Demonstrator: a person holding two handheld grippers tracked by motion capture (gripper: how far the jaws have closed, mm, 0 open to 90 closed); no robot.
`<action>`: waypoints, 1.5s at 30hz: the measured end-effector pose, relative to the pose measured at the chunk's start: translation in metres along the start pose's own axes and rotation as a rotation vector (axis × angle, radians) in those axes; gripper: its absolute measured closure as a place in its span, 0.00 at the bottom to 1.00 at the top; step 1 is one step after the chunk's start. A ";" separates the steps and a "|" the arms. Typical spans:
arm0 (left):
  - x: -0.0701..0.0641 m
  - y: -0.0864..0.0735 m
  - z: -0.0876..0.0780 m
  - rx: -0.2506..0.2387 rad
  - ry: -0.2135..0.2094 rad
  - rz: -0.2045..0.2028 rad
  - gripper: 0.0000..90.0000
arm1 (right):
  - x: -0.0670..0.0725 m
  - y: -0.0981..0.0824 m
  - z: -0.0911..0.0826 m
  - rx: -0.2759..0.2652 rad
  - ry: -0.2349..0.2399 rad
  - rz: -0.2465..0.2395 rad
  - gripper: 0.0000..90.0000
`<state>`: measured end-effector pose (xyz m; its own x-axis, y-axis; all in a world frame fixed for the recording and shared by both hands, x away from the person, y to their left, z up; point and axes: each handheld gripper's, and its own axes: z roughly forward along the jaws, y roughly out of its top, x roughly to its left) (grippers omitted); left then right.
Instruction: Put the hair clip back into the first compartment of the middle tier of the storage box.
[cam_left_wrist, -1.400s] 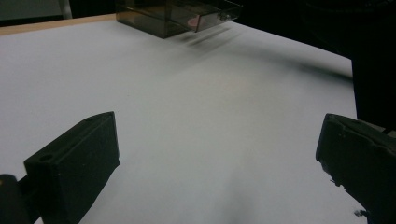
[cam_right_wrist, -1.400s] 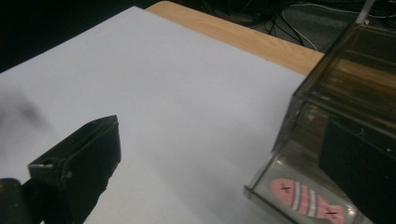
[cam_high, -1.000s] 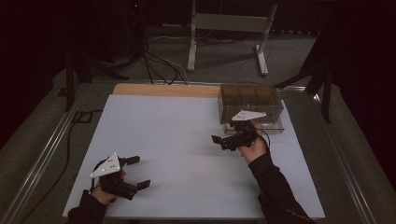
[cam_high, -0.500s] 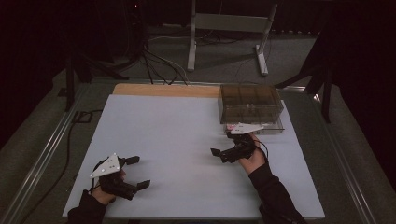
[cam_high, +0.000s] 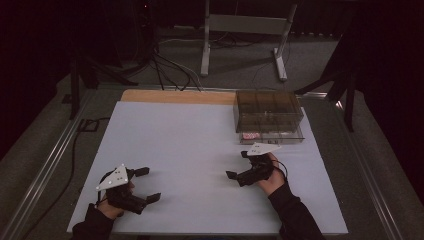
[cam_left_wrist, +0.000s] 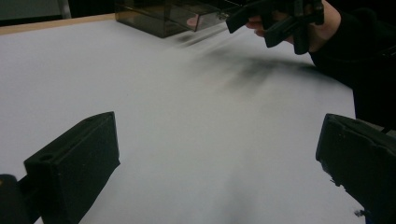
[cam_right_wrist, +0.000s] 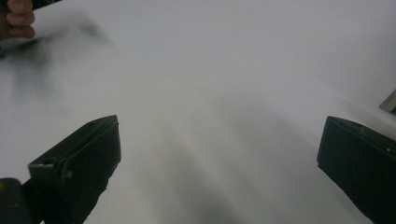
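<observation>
My left gripper (cam_high: 148, 184) rests near the front left of the white table top (cam_high: 195, 145), jaws spread wide with nothing between them. My right gripper (cam_high: 238, 165) hovers at the right of centre, also open and holding nothing, a short way in front of a smoky translucent drawer box (cam_high: 267, 112). The box's lowest drawer is pulled out with a small red item (cam_high: 250, 135) in it. In the left gripper view my own open gripper (cam_left_wrist: 215, 172) faces the right gripper (cam_left_wrist: 275, 18) and the box (cam_left_wrist: 159, 14). In the right gripper view the open gripper (cam_right_wrist: 217, 168) looks over bare white surface.
A wooden strip (cam_high: 175, 96) runs along the table's far edge, and a metal rail (cam_high: 45, 165) lines the left side. Cables (cam_high: 165, 70) and a stand's legs (cam_high: 242, 45) sit on the floor beyond the table. The other hand's fingers (cam_right_wrist: 18, 18) show far off.
My right gripper has drawn back from the drawer box toward the table's front edge, still open. The left gripper has stayed put.
</observation>
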<state>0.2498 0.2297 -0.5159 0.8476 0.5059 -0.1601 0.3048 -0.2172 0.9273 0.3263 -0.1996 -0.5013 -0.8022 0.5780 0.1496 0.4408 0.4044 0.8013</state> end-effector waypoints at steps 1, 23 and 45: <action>0.000 0.000 0.000 0.000 0.000 0.000 0.00 | 0.001 -0.002 -0.001 0.003 0.003 -0.004 0.00; 0.000 0.000 -0.001 -0.001 -0.001 0.001 0.00 | 0.000 -0.040 -0.032 0.017 -0.012 0.005 0.00; 0.000 0.000 -0.001 0.002 -0.002 0.004 0.00 | -0.002 -0.075 -0.077 -0.011 -0.118 0.047 0.00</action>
<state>0.2493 0.2302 -0.5155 0.8497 0.5033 -0.1571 0.3021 -0.2205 0.9274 0.2636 -0.2855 -0.5166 -0.7274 0.6759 0.1189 0.4721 0.3670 0.8015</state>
